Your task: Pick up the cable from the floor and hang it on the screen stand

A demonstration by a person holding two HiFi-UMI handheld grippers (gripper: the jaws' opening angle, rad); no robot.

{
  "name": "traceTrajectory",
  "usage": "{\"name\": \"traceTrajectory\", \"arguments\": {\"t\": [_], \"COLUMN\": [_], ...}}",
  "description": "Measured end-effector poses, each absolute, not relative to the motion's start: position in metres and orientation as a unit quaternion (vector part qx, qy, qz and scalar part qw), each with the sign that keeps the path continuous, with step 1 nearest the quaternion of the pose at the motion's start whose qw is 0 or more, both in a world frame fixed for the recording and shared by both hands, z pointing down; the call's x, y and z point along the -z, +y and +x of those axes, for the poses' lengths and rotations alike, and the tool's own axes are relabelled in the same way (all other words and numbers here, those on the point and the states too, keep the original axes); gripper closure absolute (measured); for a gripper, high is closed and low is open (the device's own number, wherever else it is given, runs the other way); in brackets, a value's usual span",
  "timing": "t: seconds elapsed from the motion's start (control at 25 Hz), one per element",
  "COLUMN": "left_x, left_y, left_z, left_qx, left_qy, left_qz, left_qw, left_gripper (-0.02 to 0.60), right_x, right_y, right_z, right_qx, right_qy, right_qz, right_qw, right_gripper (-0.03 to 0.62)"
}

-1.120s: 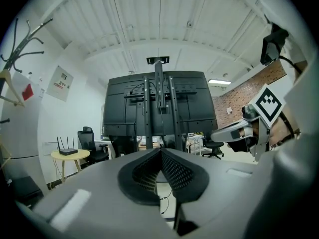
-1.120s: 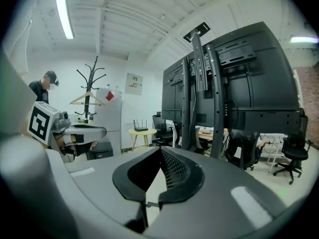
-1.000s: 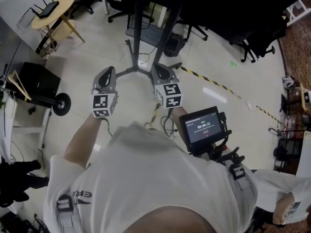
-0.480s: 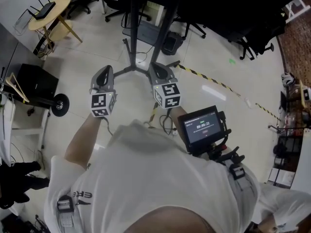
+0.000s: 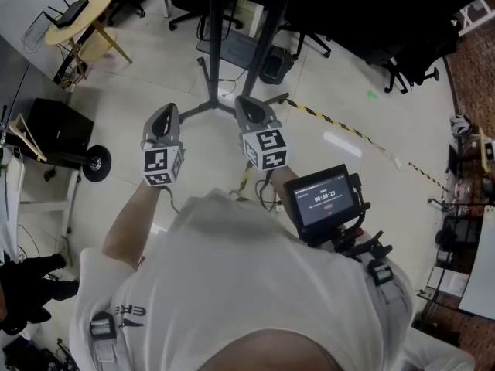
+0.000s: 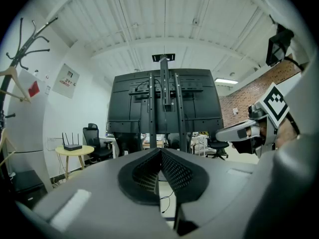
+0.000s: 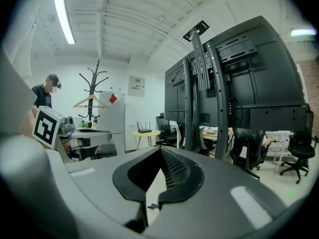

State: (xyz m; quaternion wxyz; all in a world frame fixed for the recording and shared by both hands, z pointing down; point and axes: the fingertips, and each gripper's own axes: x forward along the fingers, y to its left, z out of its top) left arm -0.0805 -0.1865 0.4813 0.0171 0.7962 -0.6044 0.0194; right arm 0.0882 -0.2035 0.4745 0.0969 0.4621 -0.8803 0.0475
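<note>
Left gripper (image 5: 165, 122) and right gripper (image 5: 249, 111) stay side by side at mid-frame as a second ago, jaws closed on nothing, the cable (image 5: 267, 195) on the floor just below them, screen stand (image 5: 219, 60) above.

Pale glossy floor (image 5: 139, 99); round yellow table (image 5: 91, 18); black office chairs (image 7: 300, 148); coat rack (image 7: 94, 88); white ribbed ceiling (image 7: 129, 19), strip light (image 7: 64, 16).

screen stand (image 5: 220, 60) close ahead
</note>
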Motion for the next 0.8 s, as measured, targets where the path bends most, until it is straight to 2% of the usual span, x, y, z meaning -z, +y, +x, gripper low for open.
{"name": "traceTrajectory", "arguments": {"t": [0.8], "left_x": [-0.475], "left_y": [-0.187], "left_z": [-0.085], "left_qx": [-0.018], "left_qy": [-0.608], "left_qz": [0.793], "left_qw": [0.019], "left_gripper": [0.578], "right_x": [-0.465], "right_y": [-0.211], "right_z": [0.075], "right_qx": [-0.038], "right_qy": [-0.885], "right_qz": [0.453], "right_qw": [0.099], "right_gripper": [0.582]}}
